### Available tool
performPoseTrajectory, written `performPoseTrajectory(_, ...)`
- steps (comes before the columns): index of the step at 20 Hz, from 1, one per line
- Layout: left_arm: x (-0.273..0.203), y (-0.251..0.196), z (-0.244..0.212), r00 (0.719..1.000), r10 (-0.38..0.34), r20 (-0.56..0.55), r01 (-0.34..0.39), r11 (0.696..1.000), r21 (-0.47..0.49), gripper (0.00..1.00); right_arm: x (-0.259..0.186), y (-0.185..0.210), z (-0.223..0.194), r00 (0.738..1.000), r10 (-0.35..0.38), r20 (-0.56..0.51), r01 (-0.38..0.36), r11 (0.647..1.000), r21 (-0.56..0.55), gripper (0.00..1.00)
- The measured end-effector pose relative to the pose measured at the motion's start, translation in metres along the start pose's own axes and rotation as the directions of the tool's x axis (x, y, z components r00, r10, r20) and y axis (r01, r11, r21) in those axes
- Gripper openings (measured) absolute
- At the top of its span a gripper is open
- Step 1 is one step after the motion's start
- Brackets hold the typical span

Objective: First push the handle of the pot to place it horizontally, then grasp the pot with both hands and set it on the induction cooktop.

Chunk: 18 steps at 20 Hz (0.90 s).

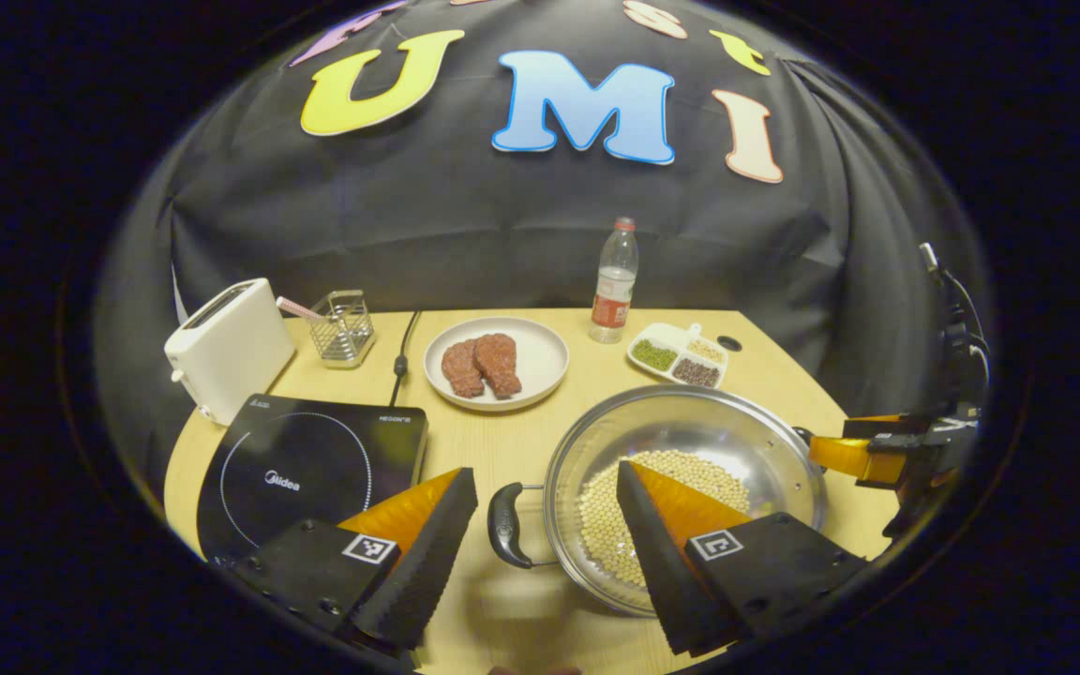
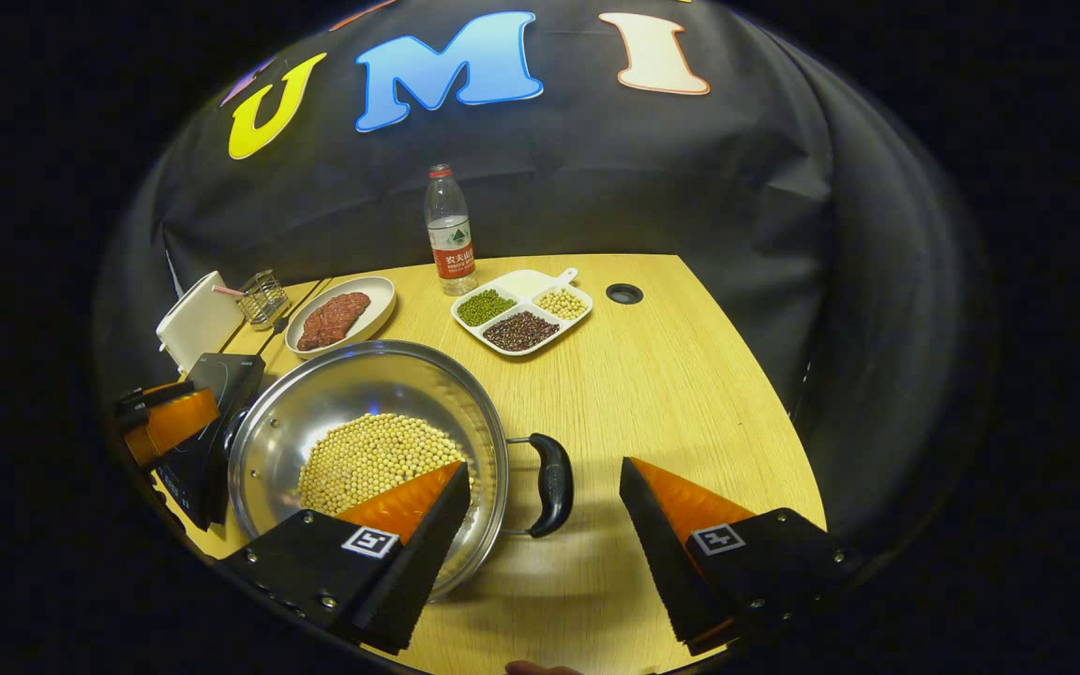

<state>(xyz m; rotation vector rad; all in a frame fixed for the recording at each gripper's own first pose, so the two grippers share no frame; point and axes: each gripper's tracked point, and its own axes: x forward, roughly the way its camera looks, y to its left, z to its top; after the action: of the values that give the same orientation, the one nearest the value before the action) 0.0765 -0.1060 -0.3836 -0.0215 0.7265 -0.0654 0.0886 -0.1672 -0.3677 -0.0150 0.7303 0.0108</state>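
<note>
Here, in the left gripper view, the left gripper (image 1: 547, 525) hangs low over the yellow wooden table (image 1: 587, 384) with its two fingers spread wide apart, holding nothing. Between those fingers sits a black loop handle (image 1: 506, 525) of the shiny round metal pot (image 1: 685, 487). The handle looks to lie flat, sticking out sideways, so I think the pushing step is done and this gripper is lined up to pinch it. The pot has a pile of small pale yellow beans (image 1: 638, 511) in it. It stands on the table just beside the flat black induction cooktop (image 1: 310, 469), not on it yet. On the pot's far side the right gripper (image 1: 863, 455) comes in near the rim.

Behind are a white toaster (image 1: 229, 349), a little wire basket (image 1: 343, 326), a white plate with two brown meat pieces (image 1: 495, 364), a clear plastic water bottle (image 1: 615, 281) and a white divided dish of beans (image 1: 681, 354).

Next, in the right gripper view, the right gripper (image 2: 545, 525) is wide open too and empty. The pot's other black handle (image 2: 551, 483) lies flat between its fingers, ready for a pinch. The pot (image 2: 367, 436) stands on the table, and past it the left gripper (image 2: 165, 422) waits in front of the cooktop (image 2: 212, 431). Two grips make sense here, because the beans could slide and tip a pot held by one side.
</note>
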Motion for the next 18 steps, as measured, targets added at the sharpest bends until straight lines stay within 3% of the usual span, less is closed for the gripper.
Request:
performPoseTrajectory(11,0.056,0.015,-0.06,0.986,0.053,-0.16,-0.057,0.998,-0.017,0.98,0.052,0.003,-0.023,0.997,0.028,-0.076,-0.027,1.0,0.008,0.96)
performPoseTrajectory(14,0.06,0.014,-0.064,0.984,0.047,-0.172,-0.051,0.999,-0.018,0.85,0.049,0.011,-0.022,0.995,0.054,-0.082,-0.052,0.998,0.025,0.63)
performPoseTrajectory(16,0.064,0.016,-0.063,0.983,0.044,-0.177,-0.046,0.999,-0.009,0.74,0.051,0.012,-0.025,0.994,0.054,-0.09,-0.05,0.997,0.051,0.61)
performPoseTrajectory(18,0.066,0.016,-0.062,0.983,0.039,-0.18,-0.04,0.999,-0.004,0.72,0.048,0.013,-0.026,0.993,0.058,-0.107,-0.051,0.996,0.071,0.57)
